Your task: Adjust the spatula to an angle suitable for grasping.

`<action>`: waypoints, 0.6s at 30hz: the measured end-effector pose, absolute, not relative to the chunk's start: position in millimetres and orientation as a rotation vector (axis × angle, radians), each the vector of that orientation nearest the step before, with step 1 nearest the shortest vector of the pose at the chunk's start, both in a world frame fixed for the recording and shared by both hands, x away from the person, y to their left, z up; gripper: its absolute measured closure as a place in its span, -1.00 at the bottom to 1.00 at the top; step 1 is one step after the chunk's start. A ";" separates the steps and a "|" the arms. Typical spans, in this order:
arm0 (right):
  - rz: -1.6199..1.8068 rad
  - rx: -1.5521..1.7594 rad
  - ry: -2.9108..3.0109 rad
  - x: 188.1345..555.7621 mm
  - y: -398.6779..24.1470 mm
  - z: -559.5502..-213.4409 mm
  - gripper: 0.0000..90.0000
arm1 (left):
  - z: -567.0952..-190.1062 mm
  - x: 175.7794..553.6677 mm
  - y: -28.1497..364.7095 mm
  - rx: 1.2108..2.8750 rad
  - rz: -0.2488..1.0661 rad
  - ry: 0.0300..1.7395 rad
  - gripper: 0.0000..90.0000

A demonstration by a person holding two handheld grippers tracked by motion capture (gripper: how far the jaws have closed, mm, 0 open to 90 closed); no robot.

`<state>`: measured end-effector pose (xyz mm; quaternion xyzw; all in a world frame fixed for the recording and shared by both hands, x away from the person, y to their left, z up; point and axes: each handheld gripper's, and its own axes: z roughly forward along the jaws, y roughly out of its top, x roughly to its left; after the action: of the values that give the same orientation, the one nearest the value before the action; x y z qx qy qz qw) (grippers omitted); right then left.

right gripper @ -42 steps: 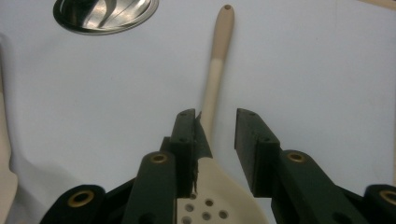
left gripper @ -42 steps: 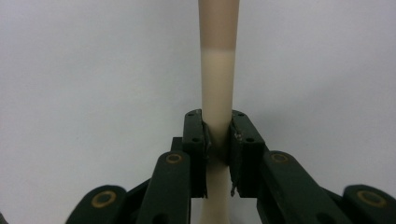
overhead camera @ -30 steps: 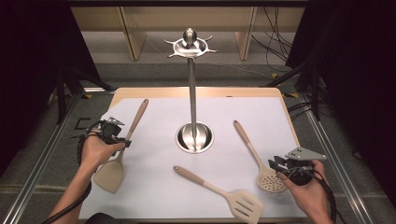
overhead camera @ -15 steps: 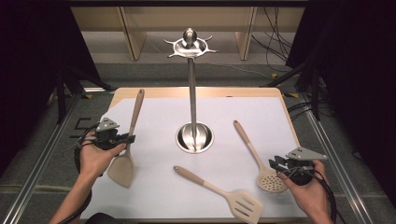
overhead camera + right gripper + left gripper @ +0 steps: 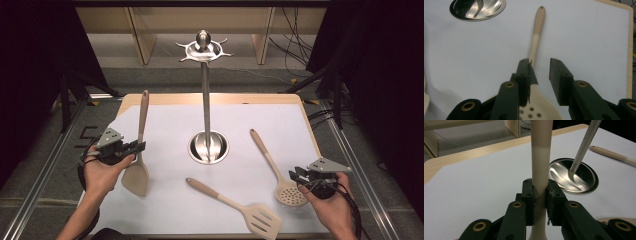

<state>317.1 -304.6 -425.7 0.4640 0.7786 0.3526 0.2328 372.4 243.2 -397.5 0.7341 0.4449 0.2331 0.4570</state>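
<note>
My left gripper (image 5: 136, 148) is shut on the thin neck of a beige solid spatula (image 5: 136, 177) and holds it steeply tilted above the white mat, handle end far, blade hanging near. In the left gripper view both pads (image 5: 529, 195) press the handle (image 5: 541, 150). My right gripper (image 5: 300, 175) is open at the near right, over a beige skimmer (image 5: 291, 191) lying flat. In the right gripper view the skimmer's neck (image 5: 532, 53) passes beside the left pad, and the gripper (image 5: 540, 75) does not clamp it.
A metal utensil stand rises mid-table: round base (image 5: 208, 147), thin pole (image 5: 205, 100), hooked crown (image 5: 202, 47). A slotted spatula (image 5: 235, 204) lies at the near centre. The white mat (image 5: 170, 120) covers a wooden table with dark floor rails on both sides.
My left hand has shifted right and slightly up, carrying the solid spatula; its blade came off the mat and the handle swung more upright. The right hand stayed still.
</note>
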 end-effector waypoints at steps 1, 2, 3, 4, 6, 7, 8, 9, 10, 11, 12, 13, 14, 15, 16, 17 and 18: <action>0.969 1.275 2.139 317.1 -304.6 -425.7 0.56 | -396.6 371.5 242.7 1.803 0.575 1.093 0.73; 0.975 1.266 2.139 317.6 -304.8 -426.5 0.56 | -395.3 370.2 242.5 1.803 0.575 1.085 0.73; 0.982 1.291 2.153 317.4 -304.4 -426.5 0.56 | -394.4 368.9 241.7 1.797 0.575 1.085 0.73; 0.989 1.295 2.143 317.4 -303.9 -427.3 0.56 | -393.6 368.0 241.8 1.795 0.573 1.076 0.73; 0.978 1.271 2.150 318.4 -305.2 -428.0 0.56 | -390.0 365.0 240.0 1.779 0.581 1.061 0.73; 0.989 1.258 2.140 319.0 -305.1 -429.9 0.56 | -388.2 363.7 238.7 1.771 0.588 1.055 0.73; 0.988 1.262 2.144 319.0 -305.1 -429.5 0.56 | -387.1 362.9 237.7 1.767 0.594 1.052 0.73; 0.983 1.282 2.149 318.2 -304.8 -428.2 0.56 | -385.7 362.1 236.5 1.762 0.598 1.042 0.73; 0.983 1.282 2.149 318.2 -304.8 -428.2 0.56 | -385.7 362.1 236.5 1.762 0.598 1.042 0.73; 0.984 1.281 2.141 317.9 -305.2 -427.7 0.56 | -382.6 360.1 234.0 1.756 0.602 1.030 0.73; 0.983 1.280 2.140 317.9 -305.4 -427.7 0.56 | -381.2 359.7 233.1 1.755 0.596 1.018 0.73; 0.988 1.251 2.136 318.9 -306.2 -429.2 0.56 | -379.0 358.0 231.5 1.752 0.600 1.019 0.73; 0.988 1.251 2.136 318.9 -306.2 -429.2 0.56 | -379.0 358.0 231.5 1.752 0.600 1.019 0.73; 0.993 1.273 2.143 318.0 -305.6 -429.0 0.55 | -377.6 357.1 230.4 1.750 0.602 1.012 0.73; 0.991 1.283 2.147 317.9 -306.0 -427.9 0.55 | -376.0 356.1 229.6 1.752 0.606 1.006 0.73; 0.992 1.278 2.147 318.1 -306.1 -428.1 0.55 | -373.5 355.2 227.8 1.743 0.604 0.994 0.73; 0.997 1.286 2.136 317.7 -305.3 -429.0 0.55 | -373.5 355.2 227.8 1.743 0.604 0.994 0.73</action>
<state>317.7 -305.3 -429.0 0.4665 0.7749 0.3616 0.2263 355.2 227.8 -373.5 0.7207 0.4110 0.2495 0.4994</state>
